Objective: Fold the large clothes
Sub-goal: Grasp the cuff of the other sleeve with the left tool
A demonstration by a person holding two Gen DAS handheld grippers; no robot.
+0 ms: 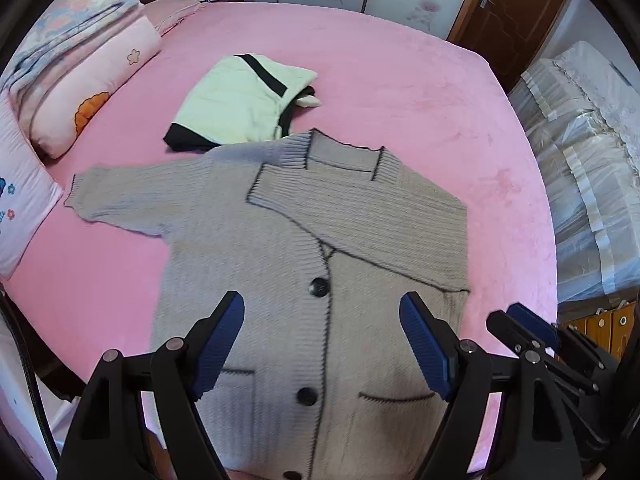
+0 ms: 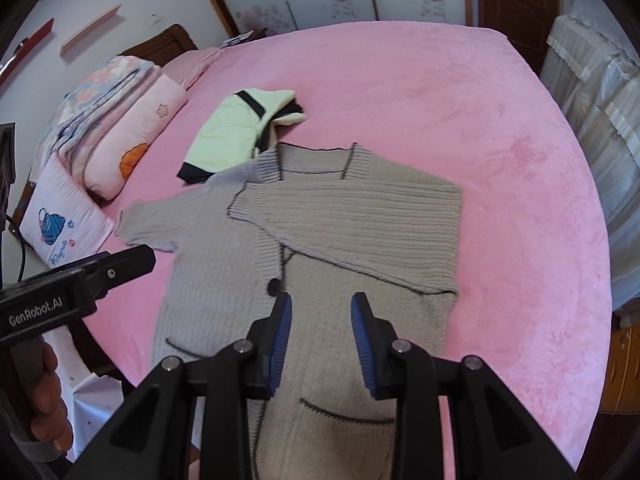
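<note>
A grey knit cardigan with dark trim and black buttons lies flat on the pink bed. Its right sleeve is folded across the chest; its left sleeve stretches out to the left. The cardigan also shows in the right wrist view. My left gripper is open and empty, held above the lower front. My right gripper is open and empty above the right pocket; it also shows in the left wrist view at the right edge. The left gripper's body shows at left.
A folded pale-green and black garment lies just beyond the cardigan's collar. Folded quilts and pillows are stacked at the bed's left. A cloth-covered piece of furniture stands to the right of the bed. Wardrobe doors and a wooden door stand behind.
</note>
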